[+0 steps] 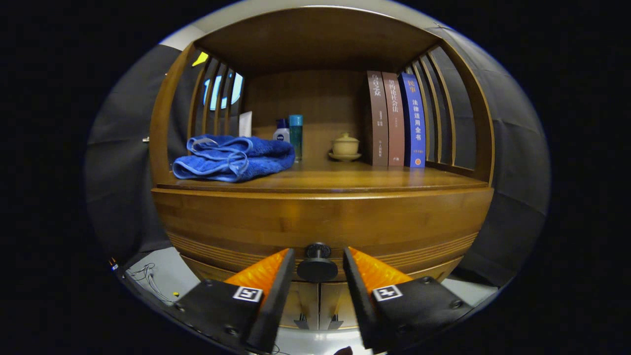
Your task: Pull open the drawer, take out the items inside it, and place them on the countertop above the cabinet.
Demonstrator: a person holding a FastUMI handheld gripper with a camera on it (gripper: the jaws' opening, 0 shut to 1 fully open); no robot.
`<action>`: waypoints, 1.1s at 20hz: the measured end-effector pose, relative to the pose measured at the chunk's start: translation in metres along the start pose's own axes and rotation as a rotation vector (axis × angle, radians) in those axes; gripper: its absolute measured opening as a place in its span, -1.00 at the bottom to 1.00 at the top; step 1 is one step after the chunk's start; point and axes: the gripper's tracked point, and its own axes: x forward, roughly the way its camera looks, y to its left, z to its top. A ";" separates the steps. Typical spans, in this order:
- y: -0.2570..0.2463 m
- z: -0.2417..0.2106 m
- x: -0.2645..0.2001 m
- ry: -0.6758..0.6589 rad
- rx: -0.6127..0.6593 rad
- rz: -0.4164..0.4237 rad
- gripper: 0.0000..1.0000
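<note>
Tool (318,268): fingers spread, one on each side of the knob, neither seen to press it.
Knob (317,264): dark, round, between the fingers, fixed to the drawer front.
Drawer (320,222): appeared closed, flush under the surface; contents hidden.
Surface (345,180): wooden top of the cabinet, bare along its front edge.
Towel (231,158): blue, folded, on the surface beyond the left finger.
Bottles (291,130): two, behind the towel.
Lidded cup (345,146): on a saucer, near the back.
Books (397,121): three, upright, beside the cup.
Progress: judged at the start; knob not yet gripped, pull, removal and placing all remained.
</note>
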 end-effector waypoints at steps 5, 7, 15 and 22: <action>0.000 0.000 -0.002 -0.004 -0.023 -0.024 0.12; -0.002 0.000 -0.001 -0.005 -0.042 -0.028 -0.03; -0.001 -0.004 -0.016 0.006 0.002 0.004 -0.50; -0.002 -0.017 -0.084 0.009 0.037 0.014 -0.50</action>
